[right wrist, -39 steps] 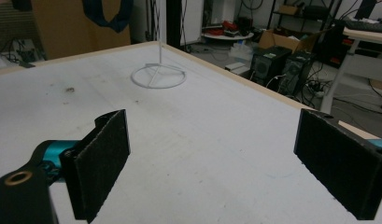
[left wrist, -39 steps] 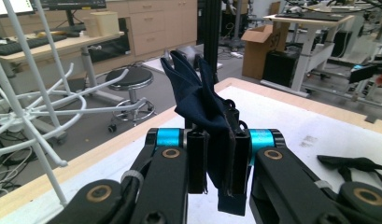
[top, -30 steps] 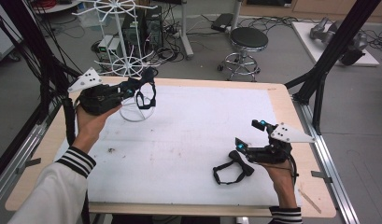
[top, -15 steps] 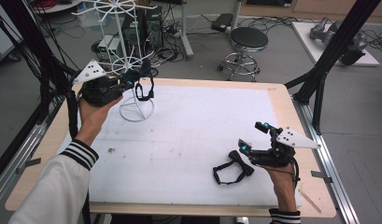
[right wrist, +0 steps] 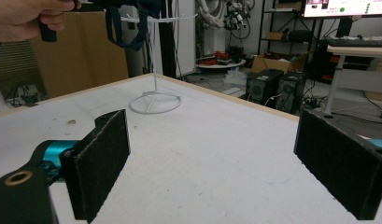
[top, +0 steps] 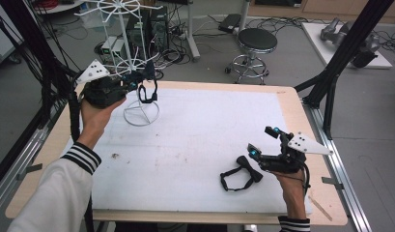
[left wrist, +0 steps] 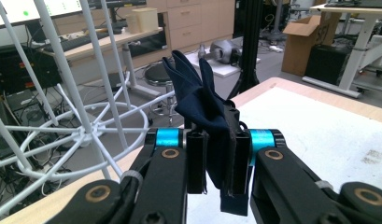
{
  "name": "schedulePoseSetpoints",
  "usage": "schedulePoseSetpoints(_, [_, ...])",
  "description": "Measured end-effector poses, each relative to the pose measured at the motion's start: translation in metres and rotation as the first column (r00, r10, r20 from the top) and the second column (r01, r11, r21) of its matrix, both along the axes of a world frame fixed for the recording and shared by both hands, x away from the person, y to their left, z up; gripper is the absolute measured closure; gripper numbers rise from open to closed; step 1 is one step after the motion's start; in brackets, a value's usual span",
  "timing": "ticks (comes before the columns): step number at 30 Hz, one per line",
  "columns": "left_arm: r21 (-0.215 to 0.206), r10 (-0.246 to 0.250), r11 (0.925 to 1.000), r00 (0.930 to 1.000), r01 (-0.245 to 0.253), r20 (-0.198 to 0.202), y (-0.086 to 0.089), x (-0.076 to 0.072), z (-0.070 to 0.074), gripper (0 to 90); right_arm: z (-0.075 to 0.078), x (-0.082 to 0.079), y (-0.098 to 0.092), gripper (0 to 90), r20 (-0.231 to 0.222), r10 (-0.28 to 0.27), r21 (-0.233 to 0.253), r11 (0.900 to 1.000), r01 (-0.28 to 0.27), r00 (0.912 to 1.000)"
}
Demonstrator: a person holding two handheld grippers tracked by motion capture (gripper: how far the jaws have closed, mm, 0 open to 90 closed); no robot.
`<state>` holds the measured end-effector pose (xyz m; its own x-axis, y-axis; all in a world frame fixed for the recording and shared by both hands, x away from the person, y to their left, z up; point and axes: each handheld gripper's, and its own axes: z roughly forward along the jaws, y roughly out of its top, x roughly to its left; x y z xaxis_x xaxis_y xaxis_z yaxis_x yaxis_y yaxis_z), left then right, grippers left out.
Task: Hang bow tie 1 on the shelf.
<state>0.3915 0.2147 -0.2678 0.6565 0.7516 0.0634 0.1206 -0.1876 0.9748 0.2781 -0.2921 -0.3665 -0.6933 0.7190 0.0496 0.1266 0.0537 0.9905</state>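
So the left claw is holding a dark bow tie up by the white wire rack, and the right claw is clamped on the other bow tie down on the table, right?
Not quite. The right claw is open and holds nothing; the right gripper view shows its jaws wide apart. The second bow tie lies on the table beside it. The rest stands: the left claw grips a dark bow tie by the white wire rack.
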Motion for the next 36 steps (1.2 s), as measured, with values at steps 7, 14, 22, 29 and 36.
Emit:
schedulePoseSetpoints(7, [0.044, 0.005, 0.9990, 0.9997, -0.004, -0.024, -0.003, 0.005, 0.009, 81.8, -0.001, 0.000, 0.001, 9.8, -0.001, 0.001, -0.004, 1.000, -0.001, 1.0000])
schedulePoseSetpoints(14, [0.078, 0.017, 0.9968, 0.9985, -0.013, -0.051, -0.002, 0.010, 0.017, 81.5, -0.002, 0.000, -0.001, 9.8, -0.001, -0.002, 0.000, 1.000, 0.002, 1.0000])
schedulePoseSetpoints(22, [0.098, 0.030, 0.9949, 0.9953, -0.021, -0.092, -0.001, 0.013, 0.018, 80.5, -0.003, 0.001, 0.001, 9.8, 0.002, 0.002, -0.001, 1.000, -0.002, 1.0000])
schedulePoseSetpoints(29, [0.113, 0.047, 0.9929, 0.9941, -0.036, -0.098, -0.002, 0.016, 0.017, 80.1, -0.003, 0.001, 0.001, 9.8, -0.007, -0.001, 0.001, 1.000, 0.001, 1.0000])
schedulePoseSetpoints(36, [0.152, 0.074, 0.9866, 0.9926, -0.059, -0.097, -0.007, 0.019, 0.015, 80.0, -0.002, 0.000, 0.002, 9.8, -0.007, 0.000, -0.001, 1.000, 0.000, 1.0000])
